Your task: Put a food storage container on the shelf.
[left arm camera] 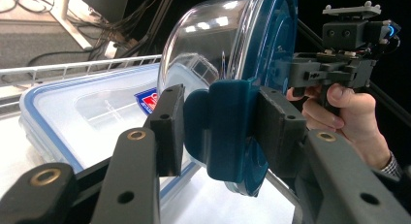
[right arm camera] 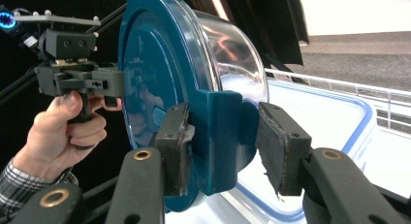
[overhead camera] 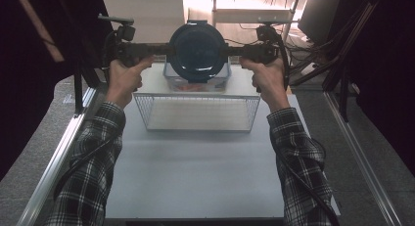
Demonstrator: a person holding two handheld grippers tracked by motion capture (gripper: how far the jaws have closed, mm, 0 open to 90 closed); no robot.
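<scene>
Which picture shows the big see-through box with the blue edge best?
The left gripper view: the flat box shows its clear lid, blue rim and a label. The right gripper view gives one corner, and in the high view the round bowl hides most of it.

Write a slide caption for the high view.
Both grippers, left and right, hold a round blue-lidded container on edge above a wire basket.
</scene>
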